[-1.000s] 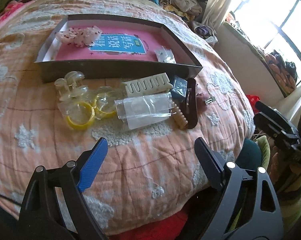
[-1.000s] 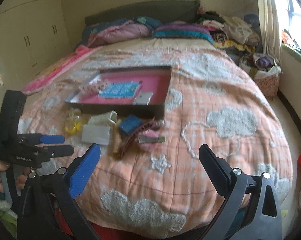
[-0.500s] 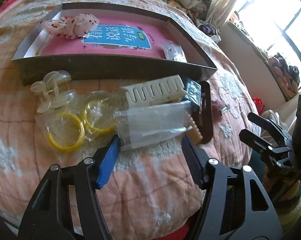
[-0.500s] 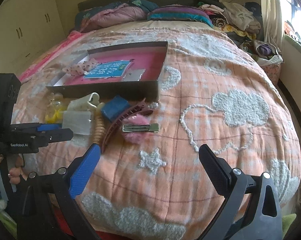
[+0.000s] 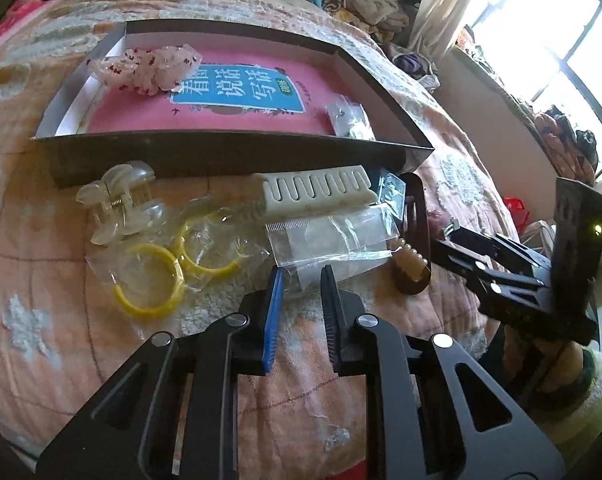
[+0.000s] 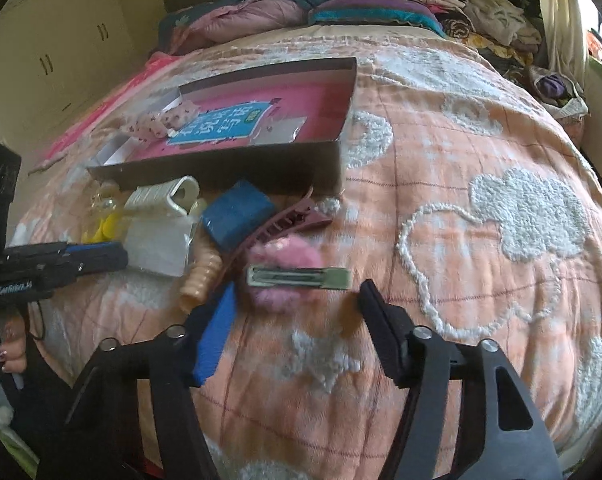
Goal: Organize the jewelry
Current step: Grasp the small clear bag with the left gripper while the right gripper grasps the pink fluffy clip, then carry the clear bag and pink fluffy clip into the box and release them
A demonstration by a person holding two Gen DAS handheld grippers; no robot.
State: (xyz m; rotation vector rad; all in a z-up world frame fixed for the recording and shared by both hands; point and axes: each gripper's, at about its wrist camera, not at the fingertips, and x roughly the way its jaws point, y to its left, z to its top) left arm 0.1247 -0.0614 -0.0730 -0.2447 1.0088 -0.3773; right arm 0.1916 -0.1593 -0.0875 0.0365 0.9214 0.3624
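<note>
**Both grippers closing in on the pile**

On the bed, just in front of the open box (image 5: 229,152), the loose accessories lie in a heap, and in the last second I have brought both tools down from well back to right at its edge. My left gripper (image 5: 301,276) has narrowed from wide apart to a slim gap, its tips at the near edge of the clear plastic bag (image 5: 333,236); I think the film sits between them, though glare makes that hard to confirm, so I cannot tell whether it is truly pinched. My right gripper (image 6: 297,296) is spread wide, low over the quilt, its tips on either side of the metal clip (image 6: 299,278) on the pink pompom (image 6: 281,256). That suggests two pickups are about to start, with everything bound for the box. Nothing from the pile has gone in yet. Both tools point forward along the quilt, nearly level, the left one lying just left of the right.
</note>
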